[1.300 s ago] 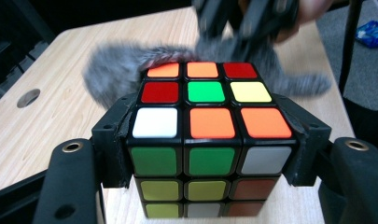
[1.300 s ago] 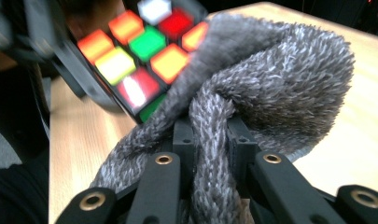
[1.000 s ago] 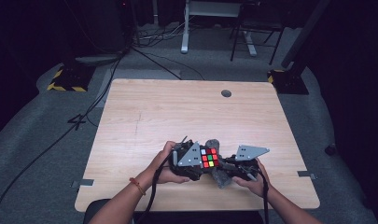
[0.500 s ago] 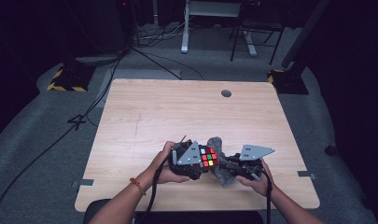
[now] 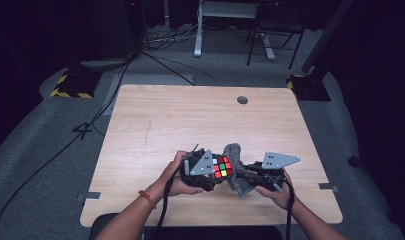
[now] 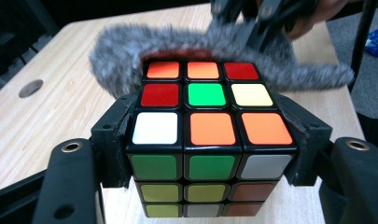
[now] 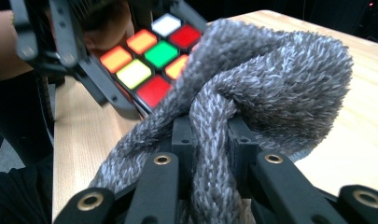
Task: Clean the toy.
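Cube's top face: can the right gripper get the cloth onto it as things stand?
Probably yes. The left gripper clamps the cube by its sides, so the top face is bare. The right gripper, shut on the grey cloth, already has it at the cube's far edge; nothing lies between.

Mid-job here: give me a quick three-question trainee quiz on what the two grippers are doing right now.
1. What does the left gripper clamp?
2. True or false: the right gripper is shut on the grey cloth.
3. Which colour is the centre sticker on the cube's top face: A blue, B green, C white?

Key:
1. The puzzle cube, squeezed from both sides.
2. True.
3. B.
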Available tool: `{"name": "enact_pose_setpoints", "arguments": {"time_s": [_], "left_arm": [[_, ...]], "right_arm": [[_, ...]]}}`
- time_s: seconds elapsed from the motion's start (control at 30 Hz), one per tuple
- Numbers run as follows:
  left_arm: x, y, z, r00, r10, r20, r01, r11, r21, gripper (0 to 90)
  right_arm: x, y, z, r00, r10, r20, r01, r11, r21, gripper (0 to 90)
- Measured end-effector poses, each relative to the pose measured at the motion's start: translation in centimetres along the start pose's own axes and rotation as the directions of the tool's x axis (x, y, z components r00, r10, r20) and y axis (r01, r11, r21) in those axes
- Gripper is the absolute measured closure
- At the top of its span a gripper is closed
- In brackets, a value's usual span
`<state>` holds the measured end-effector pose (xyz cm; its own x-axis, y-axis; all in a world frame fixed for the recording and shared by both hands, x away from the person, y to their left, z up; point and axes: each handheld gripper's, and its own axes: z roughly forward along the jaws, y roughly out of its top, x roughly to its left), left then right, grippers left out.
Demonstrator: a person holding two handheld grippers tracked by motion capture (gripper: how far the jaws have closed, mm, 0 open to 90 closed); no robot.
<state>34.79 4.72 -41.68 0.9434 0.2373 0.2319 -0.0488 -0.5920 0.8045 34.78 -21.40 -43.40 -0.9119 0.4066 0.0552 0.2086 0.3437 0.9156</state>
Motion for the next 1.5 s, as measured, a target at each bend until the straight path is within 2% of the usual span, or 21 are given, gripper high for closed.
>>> {"name": "enact_pose_setpoints", "arguments": {"time_s": [0.07, 0.17, 0.23, 0.27, 0.33, 0.4, 0.47, 0.53, 0.67, 0.7, 0.77, 0.83, 0.87, 1.03, 1.13, 1.23, 1.27, 1.33, 1.37, 1.43, 1.5], "left_arm": [[0.0, 0.0, 0.1, 0.9999, 0.011, -0.001, -0.011, 0.9999, 0.009, 33.1], [0.2, -0.1, 0.0, 0.9995, 0.013, -0.029, -0.012, 0.9994, 0.033, 33.2], [0.4, -0.3, -0.1, 0.9997, 0.001, -0.023, 0.0, 0.9996, 0.029, 33.2], [0.5, -0.3, -0.2, 0.9995, 0.007, -0.03, -0.006, 0.9995, 0.031, 33.2], [0.7, -0.6, -0.4, 0.9994, -0.01, -0.033, 0.011, 0.9995, 0.03, 33.2], [1.0, -1.1, -0.7, 0.9988, -0.025, -0.042, 0.026, 0.9991, 0.033, 33.1], [1.3, -1.7, -1.1, 0.9975, -0.062, -0.033, 0.062, 0.9979, 0.018, 33.1], [1.6, -2.6, -1.5, 0.9945, -0.095, -0.043, 0.096, 0.9953, 0.014, 33.1], [1.9, -4.2, -2.0, 0.9905, -0.118, -0.071, 0.123, 0.9894, 0.077, 33.1], [1.9, -4.5, -2.0, 0.9896, -0.125, -0.072, 0.131, 0.9875, 0.088, 33.1], [1.9, -5.3, -2.1, 0.9885, -0.144, -0.047, 0.148, 0.9837, 0.102, 33.1], [1.7, -6.1, -1.9, 0.9883, -0.144, -0.049, 0.15, 0.9796, 0.134, 33.1], [1.6, -6.6, -1.8, 0.9874, -0.155, -0.034, 0.158, 0.9764, 0.147, 33.1], [1.4, -7.6, -1.1, 0.9844, -0.175, -0.013, 0.175, 0.972, 0.157, 33.0], [1.5, -8.0, -1.0, 0.9819, -0.189, 0.004, 0.186, 0.9699, 0.157, 32.9], [1.6, -8.4, -0.9, 0.9794, -0.201, 0.017, 0.196, 0.9685, 0.153, 32.9], [1.6, -8.5, -0.8, 0.9802, -0.198, 0.013, 0.193, 0.9684, 0.158, 32.8], [1.6, -8.8, -0.6, 0.9751, -0.221, 0.01, 0.217, 0.963, 0.159, 32.0], [1.6, -9.0, -0.6, 0.974, -0.226, 0.012, 0.221, 0.9606, 0.168, 31.4], [1.6, -9.1, -0.6, 0.9736, -0.228, 0.011, 0.223, 0.9608, 0.164, 31.5], [1.5, -9.1, -0.6, 0.9757, -0.219, 0.006, 0.215, 0.961, 0.174, 31.2]], "right_arm": [[-0.1, -0.1, -0.1, 0.9998, 0.018, -0.011, -0.018, 1.0, -0.005, 77.2], [-0.7, 0.1, -0.8, 0.9972, 0.047, -0.058, -0.05, 0.997, -0.057, 77.2], [-0.7, 0.5, -1.3, 0.9991, 0.03, -0.031, -0.032, 0.997, -0.063, 77.0], [-0.7, 0.6, -1.5, 0.9997, 0.019, -0.014, -0.02, 0.998, -0.055, 76.8], [-0.6, 0.8, -1.7, 0.9989, -0.026, 0.039, 0.026, 1.0, -0.005, 76.3], [-0.7, 0.7, -1.8, 0.9938, -0.077, 0.08, 0.072, 0.996, 0.058, 75.9], [-1.0, 0.5, -1.8, 0.9897, -0.098, 0.104, 0.087, 0.991, 0.106, 75.9], [-1.4, 0.2, -1.9, 0.9892, -0.099, 0.108, 0.084, 0.987, 0.139, 75.8], [-2.3, -0.6, -1.3, 0.9906, -0.082, 0.109, 0.056, 0.973, 0.222, 75.1], [-2.4, -0.7, -1.2, 0.9911, -0.078, 0.108, 0.051, 0.971, 0.232, 75.1], [-2.5, -1.0, -0.8, 0.9917, -0.076, 0.103, 0.047, 0.964, 0.261, 74.8], [-2.2, -1.1, -0.7, 0.9897, -0.1, 0.102, 0.066, 0.952, 0.298, 74.6], [-2.2, -1.2, -0.7, 0.9907, -0.098, 0.095, 0.064, 0.951, 0.303, 74.3], [-1.9, -2.8, -0.8, 0.9909, -0.1, 0.089, 0.065, 0.939, 0.338, 73.2], [-2.0, -3.7, -0.8, 0.9927, -0.084, 0.087, 0.051, 0.943, 0.329, 71.7], [-2.3, -4.4, -0.8, 0.9921, -0.079, 0.097, 0.042, 0.94, 0.337, 69.7], [-2.3, -4.6, -0.8, 0.9927, -0.077, 0.094, 0.041, 0.94, 0.339, 68.4], [-2.4, -5.0, -0.7, 0.9925, -0.067, 0.103, 0.029, 0.942, 0.335, 66.0], [-2.4, -5.1, -0.7, 0.9922, -0.069, 0.104, 0.029, 0.94, 0.341, 65.1], [-2.2, -5.4, -0.5, 0.9892, -0.09, 0.115, 0.044, 0.934, 0.355, 62.8], [-2.2, -5.6, -0.4, 0.9891, -0.087, 0.119, 0.04, 0.933, 0.357, 61.8]]}}
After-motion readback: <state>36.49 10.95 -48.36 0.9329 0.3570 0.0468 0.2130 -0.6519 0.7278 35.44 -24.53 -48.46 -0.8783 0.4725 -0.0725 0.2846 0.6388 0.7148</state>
